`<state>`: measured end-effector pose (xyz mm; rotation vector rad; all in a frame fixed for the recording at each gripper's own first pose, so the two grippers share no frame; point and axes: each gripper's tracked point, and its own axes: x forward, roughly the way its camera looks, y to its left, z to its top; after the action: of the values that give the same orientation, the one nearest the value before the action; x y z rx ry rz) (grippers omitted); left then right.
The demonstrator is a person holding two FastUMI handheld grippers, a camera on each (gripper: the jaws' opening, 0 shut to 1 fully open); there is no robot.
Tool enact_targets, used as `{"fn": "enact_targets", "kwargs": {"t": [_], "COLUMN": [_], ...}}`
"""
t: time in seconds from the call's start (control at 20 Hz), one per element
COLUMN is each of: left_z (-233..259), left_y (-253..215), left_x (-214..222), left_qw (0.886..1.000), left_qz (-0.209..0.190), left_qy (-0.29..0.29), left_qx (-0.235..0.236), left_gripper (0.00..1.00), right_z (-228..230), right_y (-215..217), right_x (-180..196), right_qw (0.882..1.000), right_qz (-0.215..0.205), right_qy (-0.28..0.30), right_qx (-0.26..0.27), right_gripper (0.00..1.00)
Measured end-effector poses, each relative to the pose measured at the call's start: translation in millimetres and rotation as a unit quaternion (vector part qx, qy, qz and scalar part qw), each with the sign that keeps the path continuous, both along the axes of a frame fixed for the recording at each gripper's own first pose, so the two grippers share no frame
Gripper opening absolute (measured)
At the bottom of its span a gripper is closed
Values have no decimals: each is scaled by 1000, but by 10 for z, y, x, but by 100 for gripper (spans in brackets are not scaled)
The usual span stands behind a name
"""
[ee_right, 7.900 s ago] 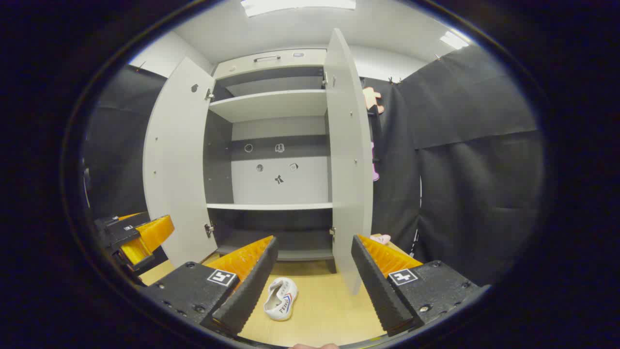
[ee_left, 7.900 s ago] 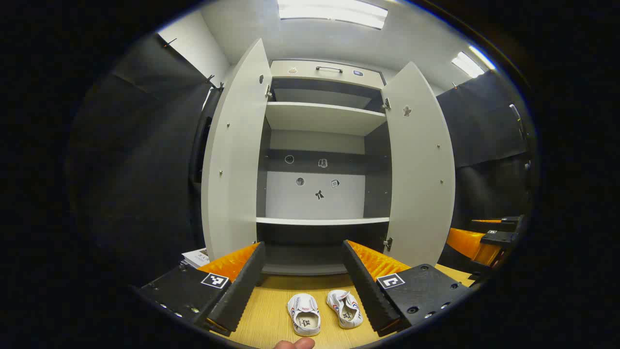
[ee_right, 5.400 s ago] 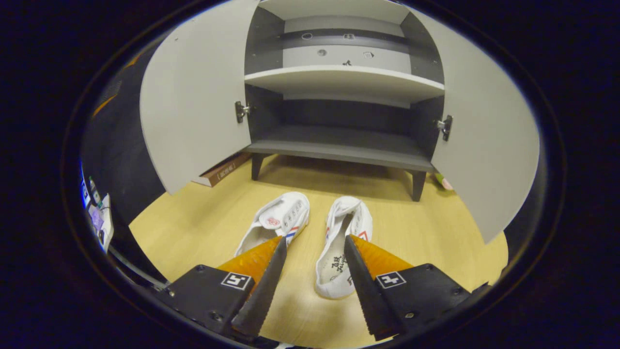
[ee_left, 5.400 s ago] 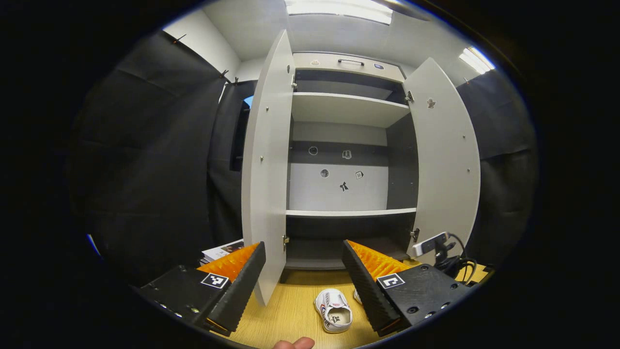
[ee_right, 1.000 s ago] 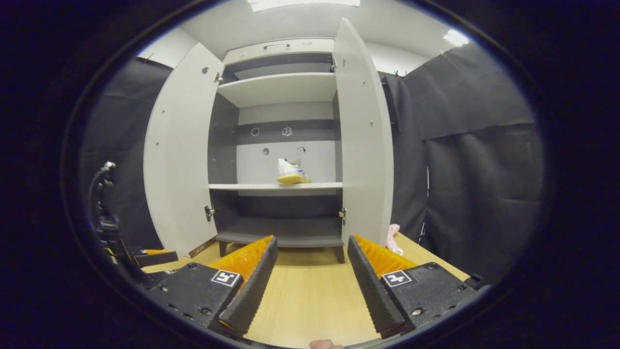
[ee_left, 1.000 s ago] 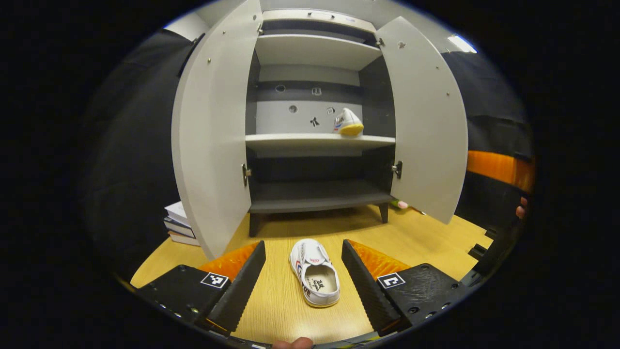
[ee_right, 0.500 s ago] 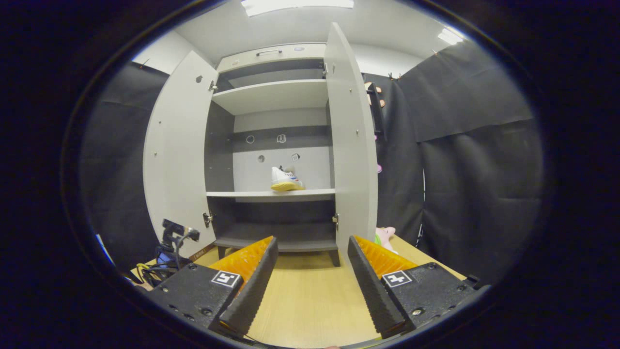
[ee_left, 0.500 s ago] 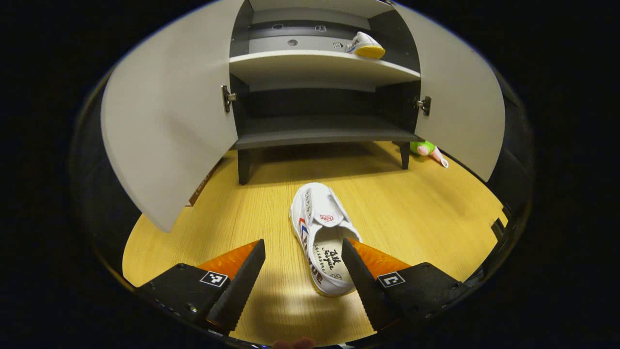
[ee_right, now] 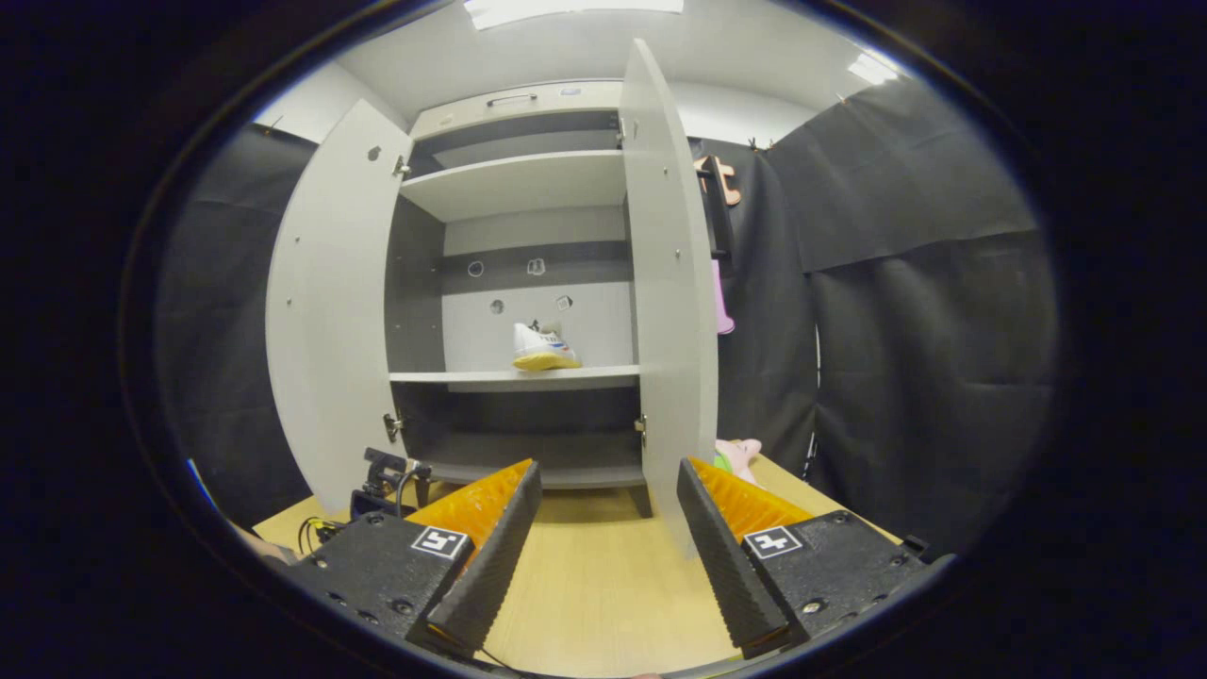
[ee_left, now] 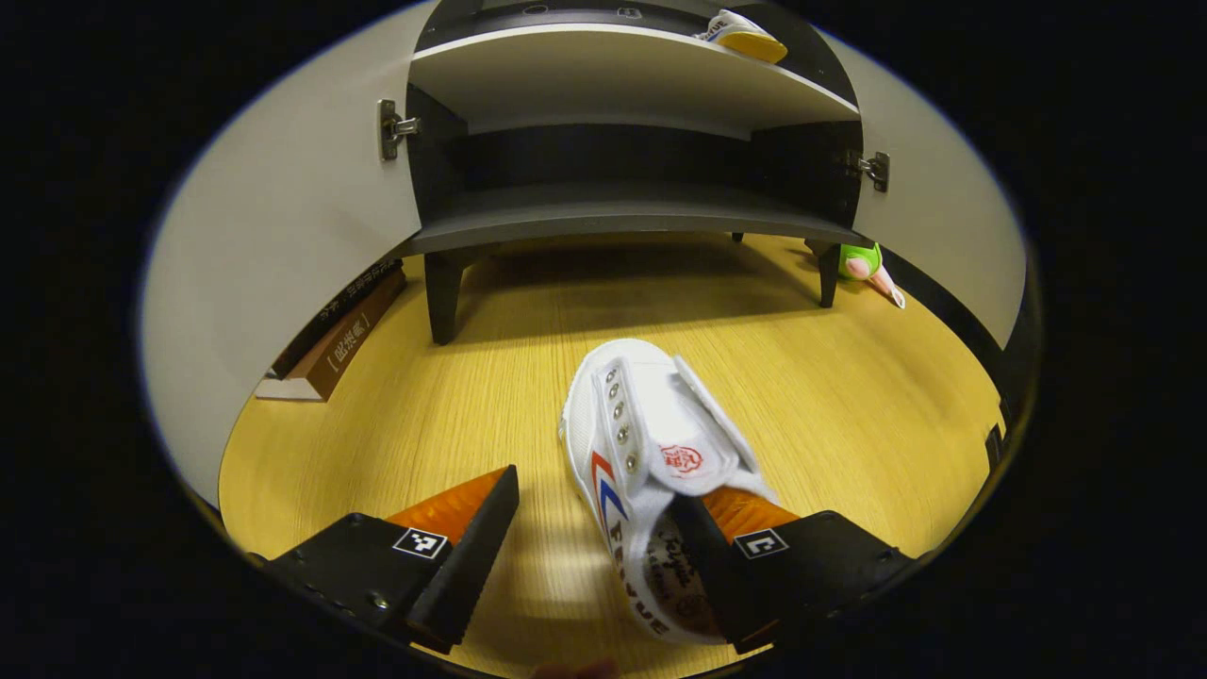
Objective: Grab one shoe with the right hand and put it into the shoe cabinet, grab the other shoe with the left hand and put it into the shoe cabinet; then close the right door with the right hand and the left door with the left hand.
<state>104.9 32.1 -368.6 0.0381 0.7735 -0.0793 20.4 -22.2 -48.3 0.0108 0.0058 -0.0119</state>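
One white shoe (ee_left: 651,443) with a strap lies on the wooden floor, toe toward the shoe cabinet (ee_left: 613,212). My left gripper (ee_left: 589,566) is open and low over its heel. One finger overlaps the heel opening and the other stands left of the shoe, so the shoe's left side wall is between them. The other white shoe (ee_left: 745,28) with a yellow sole rests on the cabinet's middle shelf, also seen as the shoe (ee_right: 542,351) in the right gripper view. My right gripper (ee_right: 603,556) is open and holds nothing, well back from the cabinet. Both doors (ee_right: 325,321) (ee_right: 665,311) stand open.
A stack of books (ee_left: 335,330) lies on the floor left of the cabinet. A green and pink soft toy (ee_left: 863,264) lies by its right leg. A cabled device (ee_right: 382,481) sits low at the left of the right gripper view.
My left gripper has dropped and moved forward onto the floor shoe, which now fills the space at its fingers. The right gripper has shifted only slightly.
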Motion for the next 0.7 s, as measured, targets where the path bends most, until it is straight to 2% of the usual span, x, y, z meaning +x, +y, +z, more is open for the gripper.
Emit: {"fn": "enact_targets", "kwargs": {"t": [0.1,0.25,0.4,0.45,0.5,0.55,0.6,0.7], "left_z": [-3,-23,-41,-39,-15,-42,1,110], "left_y": [-83,-127,-70,7,97,175,159,124], "left_x": [55,108,153,144,179,168,194,134], "left_qw": [1000,999,999,999,998,998,998,997], "left_qz": [-8,-13,-5,6,21,32,31,35], "left_qy": [-10,-26,-40,-41,-52,-48,-62,-67], "left_qx": [-19,-25,-22,-15,0,12,9,-3], "left_gripper": [93,67,62,69,43,32,7,1], "right_z": [26,18,12,0,-13,-26,-34,-38], "right_y": [-2,10,69,94,112,131,160,188], "right_x": [56,127,175,205,226,244,244,243], "right_qw": [1000,1000,1000,1000,1000,1000,1000,1000], "right_qz": [-1,0,7,10,11,13,15,17], "right_qy": [-1,3,6,8,10,13,14,17], "right_qx": [2,-1,-1,-2,-3,-5,-7,-12], "right_gripper": [92,92,92,92,92,92,92,92]}}
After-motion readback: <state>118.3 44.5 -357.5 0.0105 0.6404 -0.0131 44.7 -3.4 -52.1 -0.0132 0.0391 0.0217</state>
